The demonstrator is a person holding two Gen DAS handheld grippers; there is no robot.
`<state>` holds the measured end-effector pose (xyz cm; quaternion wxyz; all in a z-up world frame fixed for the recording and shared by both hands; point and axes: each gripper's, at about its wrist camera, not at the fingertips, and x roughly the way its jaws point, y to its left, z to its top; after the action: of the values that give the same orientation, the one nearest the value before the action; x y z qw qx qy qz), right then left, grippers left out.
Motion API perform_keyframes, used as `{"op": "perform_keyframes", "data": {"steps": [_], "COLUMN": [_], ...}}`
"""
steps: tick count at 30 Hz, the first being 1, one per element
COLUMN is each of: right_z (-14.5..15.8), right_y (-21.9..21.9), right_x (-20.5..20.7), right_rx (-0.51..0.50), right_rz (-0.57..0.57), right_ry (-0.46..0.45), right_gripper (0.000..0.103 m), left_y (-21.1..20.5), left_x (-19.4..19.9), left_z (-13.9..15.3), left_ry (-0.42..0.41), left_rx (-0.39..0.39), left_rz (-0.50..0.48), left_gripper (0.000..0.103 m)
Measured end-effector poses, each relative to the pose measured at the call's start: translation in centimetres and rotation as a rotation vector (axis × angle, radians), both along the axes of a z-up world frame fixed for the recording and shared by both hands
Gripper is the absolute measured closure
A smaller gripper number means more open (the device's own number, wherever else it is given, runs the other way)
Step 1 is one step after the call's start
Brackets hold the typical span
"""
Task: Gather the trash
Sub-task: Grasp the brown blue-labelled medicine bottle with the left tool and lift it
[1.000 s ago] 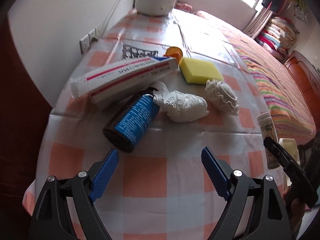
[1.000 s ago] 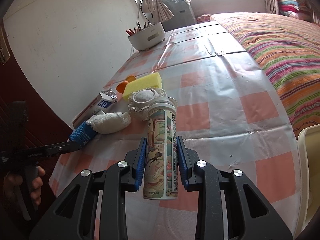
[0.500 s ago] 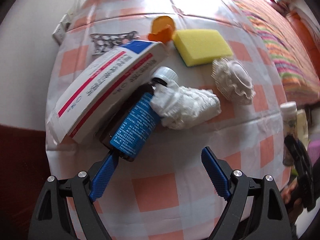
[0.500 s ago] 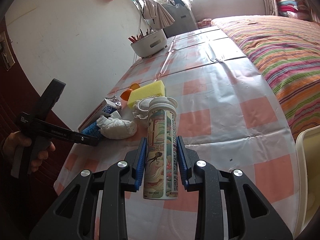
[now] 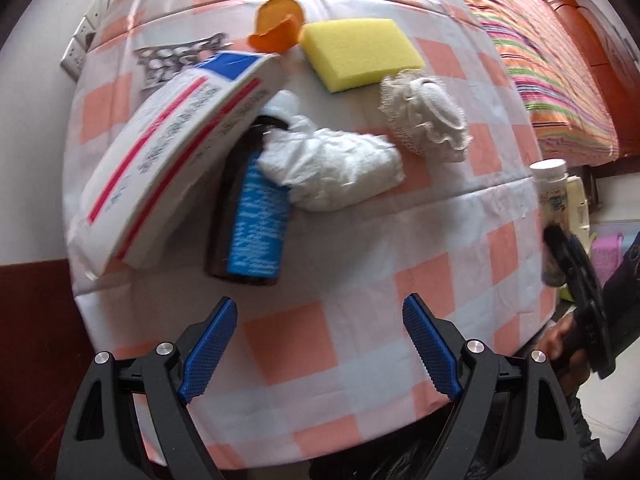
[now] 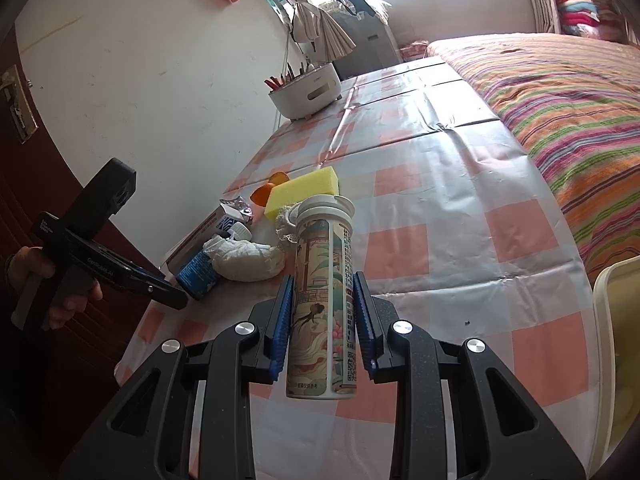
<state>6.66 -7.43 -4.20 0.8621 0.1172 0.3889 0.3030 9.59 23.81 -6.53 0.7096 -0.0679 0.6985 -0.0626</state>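
My right gripper is shut on an upright printed tube with a white cap, held above the checked table; the tube also shows in the left wrist view. My left gripper is open and empty, above the table just short of a brown bottle with a blue label. A crumpled white tissue lies against the bottle's neck. A white box with red stripes leans over the bottle's left side. The left gripper also shows in the right wrist view.
A yellow sponge, orange peel, a frilly white mask and a blister pack lie farther back. A white holder with pens stands at the far end. A striped bed runs along the right. A cream bin rim is at the right.
My left gripper has risen and tilted down over the table, now looking down on the bottle and box. My right gripper keeps the tube nearly still.
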Motion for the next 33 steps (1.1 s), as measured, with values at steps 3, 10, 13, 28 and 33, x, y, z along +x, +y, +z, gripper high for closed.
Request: {"op": "perform_keyframes", "data": {"steps": [3, 10, 13, 28, 33], "right_z": [0.1, 0.1, 0.1, 0.1, 0.0], "right_y": [0.0, 0.4, 0.1, -0.7, -0.7], "right_x": [-0.1, -0.3, -0.2, -0.1, -0.2], "right_rx": [0.008, 0.006, 0.009, 0.031, 0.040], "right_rz": [0.003, 0.017, 0.010, -0.003, -0.006], "right_ry": [0.000, -0.003, -0.001, 0.011, 0.017], "right_gripper": [0.075, 0.075, 0.075, 0.075, 0.075], "left_y": [1.3, 1.3, 1.2, -1.8, -1.1], "left_x": [0.0, 2.3, 3.7, 6.3, 5.2], "left_z": [0.6, -0.4, -1.4, -4.2, -2.9], "left_ry": [-0.012, 0.002, 0.020, 0.007, -0.071], "left_rx": [0.054, 0.133, 0.145, 0.197, 0.199], "left_rz": [0.021, -0.019, -0.009, -0.054, -0.018], "left_gripper": [0.021, 0.021, 0.021, 0.022, 0.062]}}
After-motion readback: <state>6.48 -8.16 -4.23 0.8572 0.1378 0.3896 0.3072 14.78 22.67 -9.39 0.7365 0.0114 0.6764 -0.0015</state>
